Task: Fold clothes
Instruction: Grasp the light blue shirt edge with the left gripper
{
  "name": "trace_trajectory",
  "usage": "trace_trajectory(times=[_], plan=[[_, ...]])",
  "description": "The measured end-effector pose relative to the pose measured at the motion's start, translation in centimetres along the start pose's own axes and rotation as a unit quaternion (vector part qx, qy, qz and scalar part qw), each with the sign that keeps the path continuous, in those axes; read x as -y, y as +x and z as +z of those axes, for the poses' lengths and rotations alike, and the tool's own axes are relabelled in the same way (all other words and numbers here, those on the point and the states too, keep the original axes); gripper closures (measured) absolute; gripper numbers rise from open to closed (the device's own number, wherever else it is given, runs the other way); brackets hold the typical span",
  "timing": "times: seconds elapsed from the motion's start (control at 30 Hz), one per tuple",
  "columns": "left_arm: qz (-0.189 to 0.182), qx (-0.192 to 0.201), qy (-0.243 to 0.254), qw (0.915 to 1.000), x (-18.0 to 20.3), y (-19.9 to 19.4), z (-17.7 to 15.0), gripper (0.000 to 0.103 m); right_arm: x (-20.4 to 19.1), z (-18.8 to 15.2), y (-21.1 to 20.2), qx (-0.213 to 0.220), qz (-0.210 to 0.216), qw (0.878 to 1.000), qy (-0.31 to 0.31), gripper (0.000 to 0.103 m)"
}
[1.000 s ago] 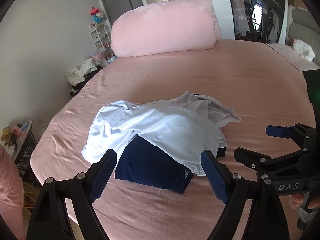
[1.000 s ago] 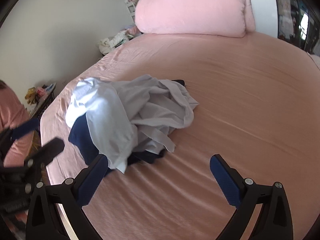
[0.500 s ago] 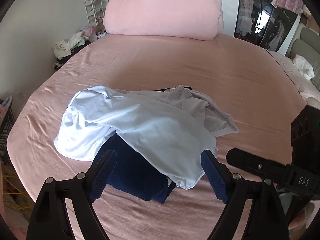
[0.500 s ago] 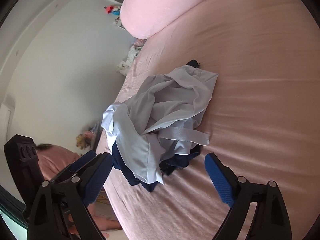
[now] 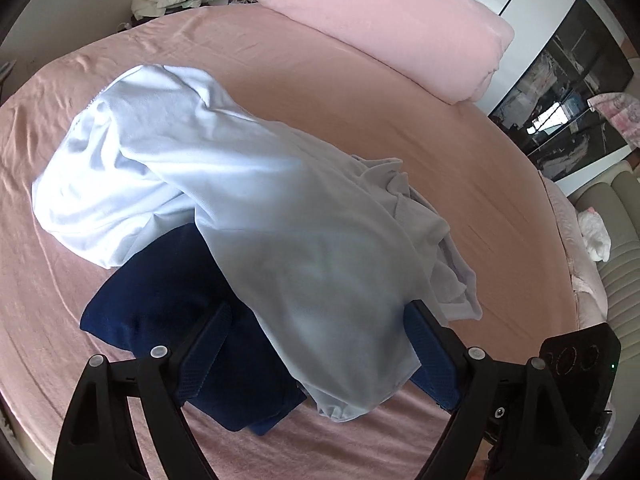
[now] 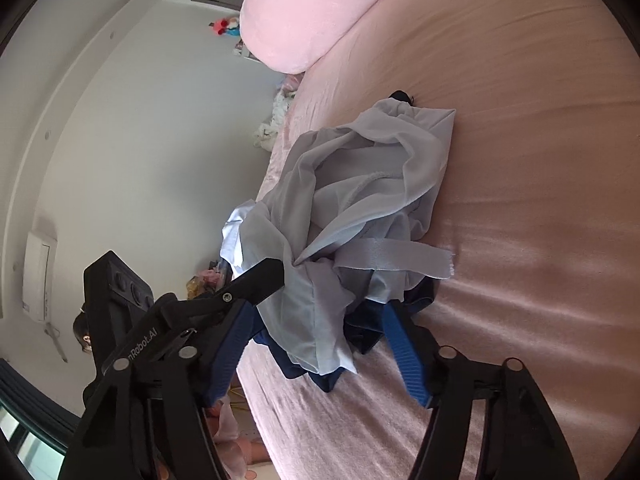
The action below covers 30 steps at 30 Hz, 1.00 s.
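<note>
Clothes lie heaped on a bed [image 5: 420,128] covered in smooth, faintly wrinkled pink sheet, with a plump pink duvet roll [image 5: 384,20] at twelve o'clock. A soft, crumpled pale blue garment [image 5: 248,184] drapes over a dark navy garment [image 5: 168,304] of thicker weave. The left gripper [image 5: 316,344] stands wide, jaws opening, ribbed blue pads flanking the pale hem at six o'clock without pressing it. The right gripper [image 6: 320,344] is closing, jaws partly spread around the pile's near edge, cloth between them, not yet pinched.
</note>
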<state>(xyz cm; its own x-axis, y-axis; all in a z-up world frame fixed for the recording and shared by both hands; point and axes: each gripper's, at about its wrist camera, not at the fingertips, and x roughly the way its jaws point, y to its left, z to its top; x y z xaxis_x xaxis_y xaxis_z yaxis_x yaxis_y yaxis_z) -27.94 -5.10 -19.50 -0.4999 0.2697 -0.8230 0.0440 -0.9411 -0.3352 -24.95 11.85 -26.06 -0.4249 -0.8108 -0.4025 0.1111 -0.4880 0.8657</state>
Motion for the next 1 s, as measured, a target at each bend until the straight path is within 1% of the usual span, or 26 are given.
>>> trace_trajectory(times=[0.1, 0.17, 0.23, 0.3, 0.33, 0.43, 0.53, 0.6, 0.63, 0.67, 0.7, 0.73, 0.77, 0.8, 0.83, 0.87, 0.9, 1.0], plan=[[-0.020, -0.022, -0.020, 0.9994, -0.7, 0.7, 0.2, 0.010, 0.3, -0.2, 0.5, -0.003, -0.003, 1.000, 0.003, 0.039], [-0.038, -0.035, -0.035, 0.9980, -1.1, 1.0, 0.5, 0.001, 0.9, -0.3, 0.7, -0.003, 0.009, 1.000, 0.024, 0.041], [-0.044, -0.045, -0.047, 0.9969, -1.3, 1.3, 0.6, 0.000, 1.4, -0.2, 0.8, -0.003, 0.019, 0.999, 0.038, 0.042], [-0.037, -0.046, -0.045, 0.9972, -0.9, 1.3, 0.7, 0.000, 1.5, -0.3, 0.8, -0.006, 0.024, 0.999, 0.041, 0.049], [-0.031, -0.047, -0.037, 0.9978, -0.6, 1.3, 0.6, 0.000, 1.5, -0.3, 0.7, -0.008, 0.025, 0.999, 0.042, 0.051], [-0.020, -0.046, -0.018, 0.9986, 0.1, 1.2, 0.6, 0.000, 1.8, -1.1, 0.4, -0.029, 0.041, 0.997, 0.061, 0.052], [-0.017, -0.034, -0.024, 0.9990, 0.4, 0.5, 0.6, 0.001, 1.0, -1.5, 0.0, -0.023, 0.040, 0.998, 0.048, 0.052], [-0.015, -0.028, -0.034, 0.9989, 0.5, -0.1, 0.7, 0.009, 0.1, -1.6, -0.2, -0.020, 0.036, 0.999, 0.027, 0.052], [-0.013, -0.027, -0.038, 0.9988, 0.6, -0.4, 0.7, 0.014, -0.3, -1.6, -0.2, -0.018, 0.036, 0.999, 0.015, 0.052], [-0.010, -0.026, -0.039, 0.9989, 0.8, -0.7, 0.6, 0.020, -0.7, -1.7, -0.2, -0.017, 0.036, 0.999, 0.004, 0.052], [-0.007, -0.028, -0.033, 0.9990, 1.1, -0.8, 0.5, 0.022, -0.8, -1.7, 0.0, -0.018, 0.033, 0.999, -0.001, 0.052], [-0.003, -0.028, -0.027, 0.9992, 1.3, -1.0, 0.5, 0.029, -0.7, -1.7, 0.1, -0.019, 0.033, 0.999, -0.002, 0.053], [0.000, -0.026, -0.021, 0.9994, 1.5, -1.3, 0.5, 0.037, -0.5, -1.6, 0.3, -0.021, 0.031, 0.999, -0.002, 0.057], [0.000, -0.022, -0.019, 0.9996, 1.5, -1.5, 0.3, 0.043, -0.4, -1.5, 0.4, -0.025, 0.027, 0.999, -0.002, 0.071], [-0.006, -0.020, -0.018, 0.9996, 1.3, -1.7, 0.2, 0.057, -0.2, -1.5, 0.6, -0.029, 0.022, 0.999, -0.003, 0.082], [-0.013, -0.020, -0.017, 0.9996, 1.2, -1.7, 0.1, 0.066, -0.1, -1.4, 0.7, -0.031, 0.008, 0.999, -0.006, 0.094], [-0.016, -0.023, -0.016, 0.9995, 1.4, -1.7, 0.0, 0.069, 0.0, -1.4, 0.9, -0.033, -0.002, 0.999, -0.008, 0.094], [-0.011, -0.025, -0.019, 0.9995, 1.9, -1.4, -0.4, 0.076, 0.1, -1.4, 0.9, -0.036, 0.002, 0.999, -0.009, 0.094]])
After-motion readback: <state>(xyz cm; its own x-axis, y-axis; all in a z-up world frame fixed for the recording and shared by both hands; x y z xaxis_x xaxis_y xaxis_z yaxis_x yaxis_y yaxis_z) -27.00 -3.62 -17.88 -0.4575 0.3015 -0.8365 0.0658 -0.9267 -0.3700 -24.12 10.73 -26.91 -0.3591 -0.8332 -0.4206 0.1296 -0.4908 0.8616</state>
